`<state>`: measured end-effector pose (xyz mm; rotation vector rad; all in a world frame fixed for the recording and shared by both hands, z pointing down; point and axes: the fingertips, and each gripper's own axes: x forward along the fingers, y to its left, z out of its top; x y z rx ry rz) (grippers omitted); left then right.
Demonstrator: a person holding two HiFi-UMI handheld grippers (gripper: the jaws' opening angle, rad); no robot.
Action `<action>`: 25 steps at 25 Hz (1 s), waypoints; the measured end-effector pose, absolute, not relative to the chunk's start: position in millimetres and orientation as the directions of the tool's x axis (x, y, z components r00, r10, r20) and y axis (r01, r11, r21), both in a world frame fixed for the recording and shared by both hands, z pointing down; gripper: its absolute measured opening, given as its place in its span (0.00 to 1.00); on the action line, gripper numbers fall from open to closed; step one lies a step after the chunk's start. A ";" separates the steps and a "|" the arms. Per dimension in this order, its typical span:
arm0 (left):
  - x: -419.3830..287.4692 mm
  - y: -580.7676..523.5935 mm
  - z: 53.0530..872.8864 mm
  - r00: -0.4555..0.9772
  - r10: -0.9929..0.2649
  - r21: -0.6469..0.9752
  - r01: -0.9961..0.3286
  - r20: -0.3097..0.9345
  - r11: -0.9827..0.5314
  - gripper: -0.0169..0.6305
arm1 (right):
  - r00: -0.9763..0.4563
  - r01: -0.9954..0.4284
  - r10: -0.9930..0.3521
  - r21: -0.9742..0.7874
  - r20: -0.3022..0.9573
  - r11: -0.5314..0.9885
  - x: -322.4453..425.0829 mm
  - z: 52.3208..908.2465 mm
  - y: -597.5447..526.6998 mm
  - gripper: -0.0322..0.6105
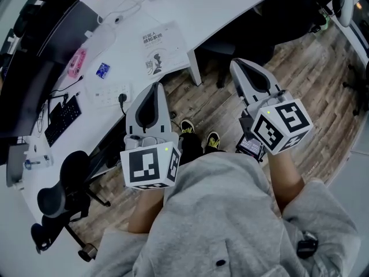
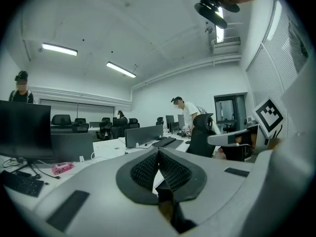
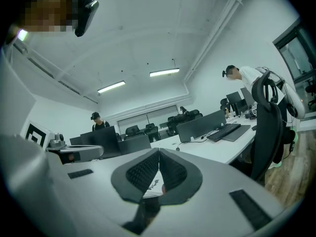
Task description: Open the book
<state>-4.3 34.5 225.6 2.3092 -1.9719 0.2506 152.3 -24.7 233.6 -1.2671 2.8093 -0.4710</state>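
Person's got both held out in front, side by side and apart, pointing away from the body. The left hand-held gripper (image 1: 154,88) has its jaws pinched together with nothing in them; same deal for the right hand-held gripper (image 1: 241,63). Left forearm (image 1: 147,212) and right forearm (image 1: 285,180) are bare.

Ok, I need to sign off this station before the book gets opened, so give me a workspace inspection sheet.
Surface: white desk, curved.
Job's things: book closed, flat near the desk's edge.
Clutter: pink case, blue packet, keyboard.
Grippers: left gripper and right gripper raised before the person, jaws together, empty.
Cables: power strip with one plug in; thin cords further back.
Surroundings: office chair, wood floor, people at far desks.
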 end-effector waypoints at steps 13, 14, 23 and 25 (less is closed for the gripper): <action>-33.1 20.5 240.9 0.120 -0.970 -0.029 -0.991 0.210 -0.129 0.04 | -0.690 -0.711 -0.714 -0.300 0.124 0.635 135.7 248.1 -28.3 0.09; -34.6 17.2 242.7 0.120 -0.970 -0.024 -0.991 0.212 -0.128 0.04 | -0.689 -0.712 -0.714 -0.300 0.127 0.634 134.3 249.0 -31.0 0.09; -54.3 -6.4 256.8 0.103 -0.968 0.004 -0.995 0.227 -0.104 0.04 | -0.717 -0.692 -0.679 -0.289 0.160 0.662 109.6 258.3 -52.7 0.09; -59.3 -12.0 259.2 0.096 -0.967 0.007 -0.995 0.234 -0.097 0.04 | -0.723 -0.686 -0.671 -0.290 0.164 0.668 104.3 259.7 -58.3 0.09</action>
